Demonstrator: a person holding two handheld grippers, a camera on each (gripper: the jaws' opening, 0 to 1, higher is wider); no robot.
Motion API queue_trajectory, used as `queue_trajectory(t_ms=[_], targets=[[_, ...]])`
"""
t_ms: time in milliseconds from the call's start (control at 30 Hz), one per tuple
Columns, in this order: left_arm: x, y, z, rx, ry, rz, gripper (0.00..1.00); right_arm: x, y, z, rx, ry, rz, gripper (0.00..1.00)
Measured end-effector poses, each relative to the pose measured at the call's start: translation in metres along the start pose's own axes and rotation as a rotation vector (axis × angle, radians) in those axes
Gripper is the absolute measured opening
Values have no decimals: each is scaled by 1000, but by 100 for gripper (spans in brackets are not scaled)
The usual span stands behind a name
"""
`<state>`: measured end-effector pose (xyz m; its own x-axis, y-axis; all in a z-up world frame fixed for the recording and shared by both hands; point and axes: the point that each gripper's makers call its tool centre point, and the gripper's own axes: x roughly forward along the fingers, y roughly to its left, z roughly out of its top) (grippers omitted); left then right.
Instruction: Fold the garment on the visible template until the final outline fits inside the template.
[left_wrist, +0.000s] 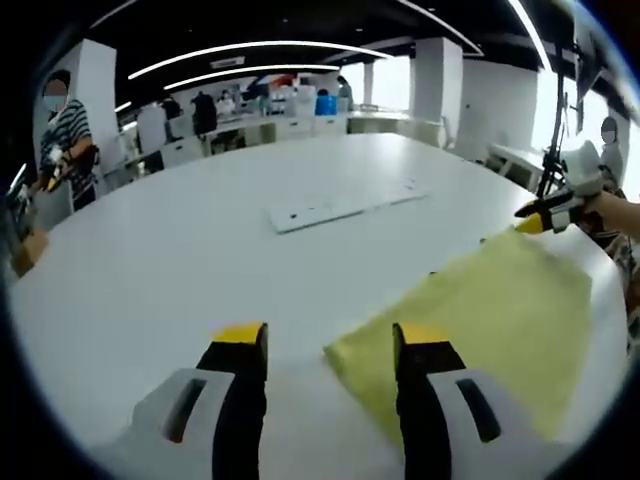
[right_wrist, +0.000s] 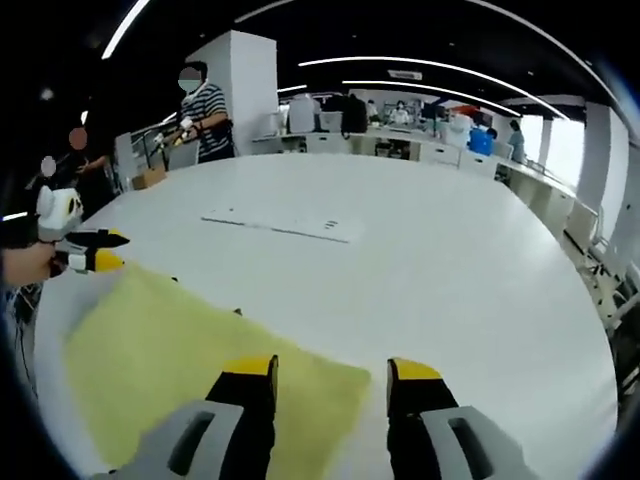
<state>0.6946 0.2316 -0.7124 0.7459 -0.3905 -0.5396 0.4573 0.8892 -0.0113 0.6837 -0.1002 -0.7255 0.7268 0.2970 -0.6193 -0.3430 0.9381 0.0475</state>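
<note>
Garment: pale yellow cloth, lying flat on the white table; in the left gripper view it spreads from between the jaws toward the right edge; in the right gripper view it lies at lower left.
Left gripper: jaws wide apart, yellow-tipped, nothing between them; one jaw sits over the garment's near corner, the other over bare table. Seen from the right gripper view at the far left, at the cloth's far corner; contact with the cloth cannot be told.
Right gripper: jaws wide apart, holding nothing; left jaw over the cloth's edge, right jaw over bare table. Seen from the left gripper view at the cloth's far corner, in a hand.
White flat panel: lies mid-table, well apart from the garment; small dark marks on it, too small to read.
Writing, brands: none legible.
Bystander: striped top, standing beyond the table's far edge.
Background: desks, white pillars, curved ceiling light strips.
</note>
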Motion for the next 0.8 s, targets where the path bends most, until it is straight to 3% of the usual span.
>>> queue_trajectory(t_ms=[300,600,800], targets=[[-20,-17,-3,21,4,-64,78,-20,16,-6,32,39,83,72],[-53,-37,0,45,-22,-134,92,-50,36,-16,-2,49,151,83],[-72,-49,-5,68,-26,-172,96,-71,48,-25,-7,49,187,85]])
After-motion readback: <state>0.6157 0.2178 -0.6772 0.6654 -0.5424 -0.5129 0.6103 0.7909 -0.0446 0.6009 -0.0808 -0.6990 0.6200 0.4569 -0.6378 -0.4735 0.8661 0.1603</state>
